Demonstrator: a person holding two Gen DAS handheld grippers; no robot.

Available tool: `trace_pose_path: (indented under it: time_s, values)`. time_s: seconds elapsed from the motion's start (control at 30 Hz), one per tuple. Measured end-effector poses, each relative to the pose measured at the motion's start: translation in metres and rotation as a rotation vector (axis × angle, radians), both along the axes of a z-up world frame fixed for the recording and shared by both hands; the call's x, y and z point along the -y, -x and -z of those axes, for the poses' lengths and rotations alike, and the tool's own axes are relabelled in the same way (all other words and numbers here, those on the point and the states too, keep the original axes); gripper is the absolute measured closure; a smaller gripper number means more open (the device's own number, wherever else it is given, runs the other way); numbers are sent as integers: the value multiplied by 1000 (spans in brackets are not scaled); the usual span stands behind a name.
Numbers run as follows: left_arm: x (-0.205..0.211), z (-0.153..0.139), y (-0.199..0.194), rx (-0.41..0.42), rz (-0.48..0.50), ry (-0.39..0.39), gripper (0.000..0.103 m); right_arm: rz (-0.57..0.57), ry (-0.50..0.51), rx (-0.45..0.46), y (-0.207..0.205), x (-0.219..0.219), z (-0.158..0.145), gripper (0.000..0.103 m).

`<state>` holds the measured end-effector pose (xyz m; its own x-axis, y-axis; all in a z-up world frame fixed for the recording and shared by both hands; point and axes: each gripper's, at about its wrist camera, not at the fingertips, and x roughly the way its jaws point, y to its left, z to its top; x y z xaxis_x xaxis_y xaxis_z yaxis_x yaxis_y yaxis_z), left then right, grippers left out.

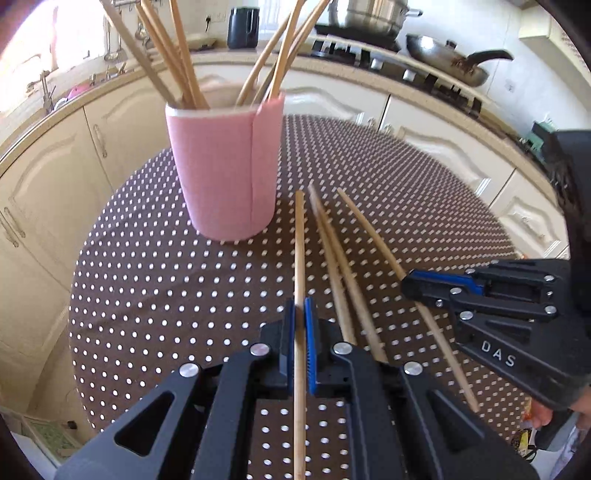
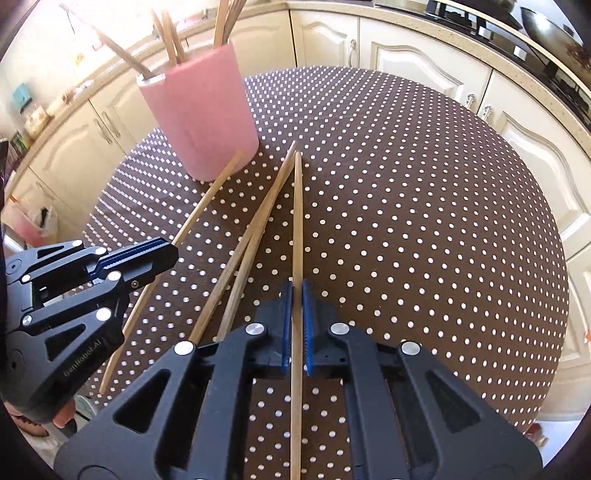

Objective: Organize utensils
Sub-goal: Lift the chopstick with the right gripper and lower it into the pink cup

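Observation:
A pink cup [image 1: 225,177] [image 2: 201,114] holding several wooden chopsticks stands upright on the brown dotted table [image 1: 166,288]. My left gripper [image 1: 300,325] [image 2: 173,254] is shut on one chopstick [image 1: 300,240] that points toward the cup's base. To its right, my right gripper [image 2: 296,314] [image 1: 408,286] is shut on another chopstick [image 2: 297,221] near the cloth. Two loose chopsticks [image 1: 343,280] [image 2: 243,251] lie side by side on the cloth between the two held ones.
Cream kitchen cabinets [image 1: 436,147] curve round behind the table. On the counter are a wok [image 1: 443,59], a steel pot [image 1: 369,14] and a black kettle [image 1: 242,27]. A sink tap [image 1: 46,92] is at far left. A hand [image 1: 543,415] holds the right gripper.

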<state>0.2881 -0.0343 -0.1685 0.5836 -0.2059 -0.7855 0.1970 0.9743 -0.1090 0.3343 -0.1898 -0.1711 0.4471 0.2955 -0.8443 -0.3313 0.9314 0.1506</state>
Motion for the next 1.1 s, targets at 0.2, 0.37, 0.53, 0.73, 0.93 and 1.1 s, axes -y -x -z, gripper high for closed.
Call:
trace_pose_path:
  time_s: [0.2, 0.37, 0.53, 0.73, 0.93, 1.1]
  values:
    - [2, -34, 19, 138, 38, 62, 97, -2, -146, 93, 17, 23, -32, 97]
    - [5, -63, 37, 277, 49, 91, 97, -23, -239, 198, 30, 28, -64, 97]
    - [10, -92, 50, 423, 43, 105, 97, -48, -299, 297, 37, 24, -98, 97]
    - [12, -118, 55, 556, 17, 129, 97, -58, -369, 400, 44, 12, -123, 97]
    - [-1, -134, 45, 683, -29, 187, 97, -56, -415, 495, 31, 6, -135, 97]
    - [-15, -140, 29, 773, -83, 244, 97, -55, -462, 578, 15, 2, -140, 97]
